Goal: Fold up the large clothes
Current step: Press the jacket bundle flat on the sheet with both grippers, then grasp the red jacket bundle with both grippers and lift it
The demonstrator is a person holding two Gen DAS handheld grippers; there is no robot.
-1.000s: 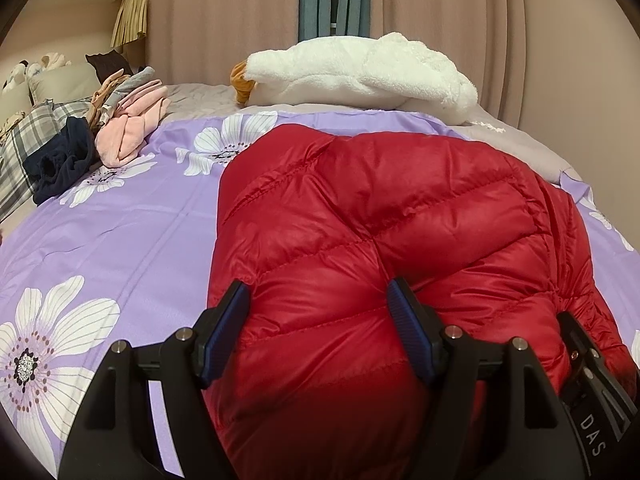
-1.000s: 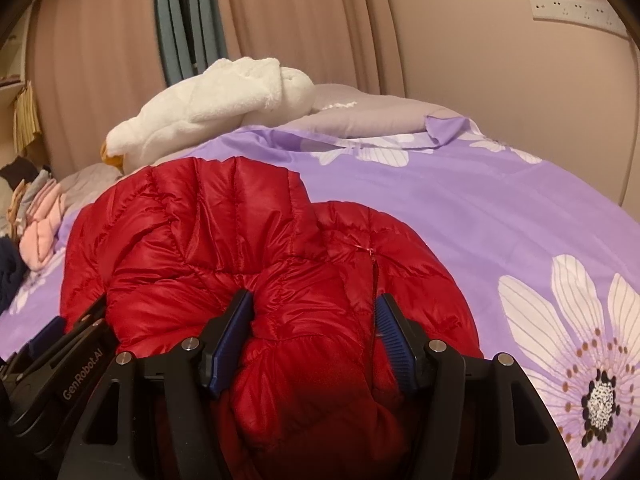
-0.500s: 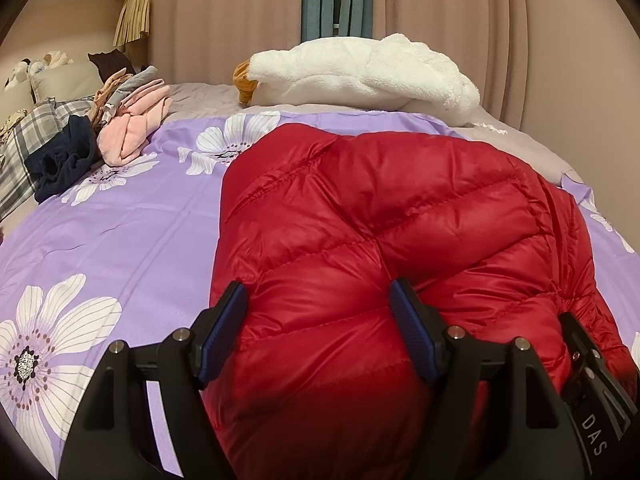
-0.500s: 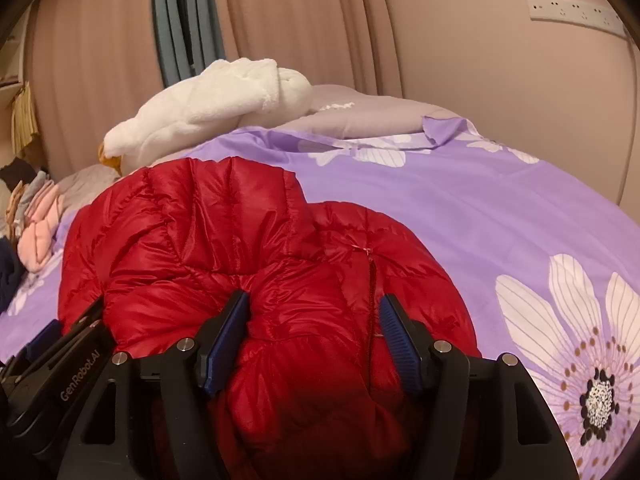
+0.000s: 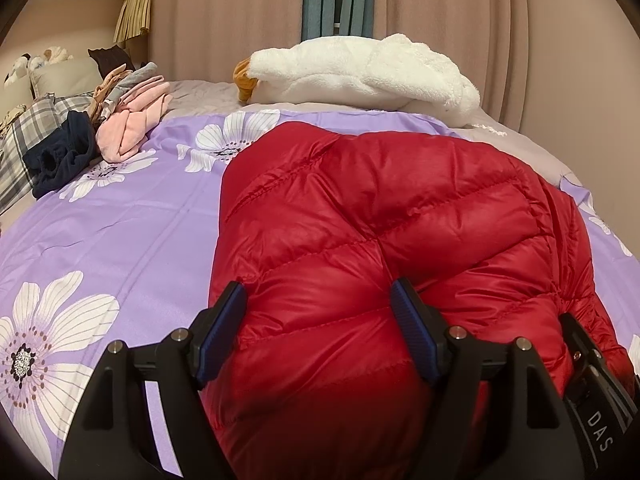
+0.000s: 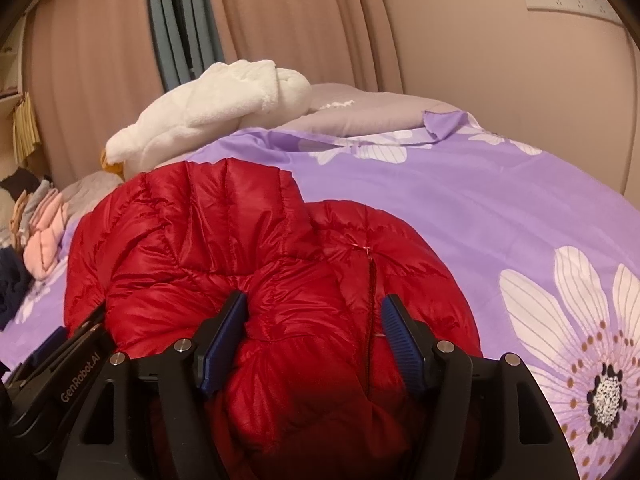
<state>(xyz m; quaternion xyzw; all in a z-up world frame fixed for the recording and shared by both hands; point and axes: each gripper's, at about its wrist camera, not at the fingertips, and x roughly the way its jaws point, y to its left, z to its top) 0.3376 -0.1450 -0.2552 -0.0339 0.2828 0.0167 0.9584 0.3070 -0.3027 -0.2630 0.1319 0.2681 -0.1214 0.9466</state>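
**Red down jacket could spring back open on the bed**

Red down jacket [image 5: 384, 240] lies bundled on the purple floral bedspread [image 5: 132, 232]. Left tool [image 5: 320, 312] and right tool [image 6: 314, 320] each straddle a puffy fold, jaws spread wide, gripping nothing firmly. Slick, air-filled fabric may slide free or reinflate, undoing the fold.

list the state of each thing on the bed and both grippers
red down jacket: bunched on the bed, partly folded, zipper closed where visible
left gripper: jaws wide, puffy jacket between the fingers
right gripper: jaws wide, jacket bulging between the fingers
white fleece garment: lying in a heap, unfolded
pink garment: crumpled in a pile
navy garment: crumpled
floral sheet: spread flat, lightly creased
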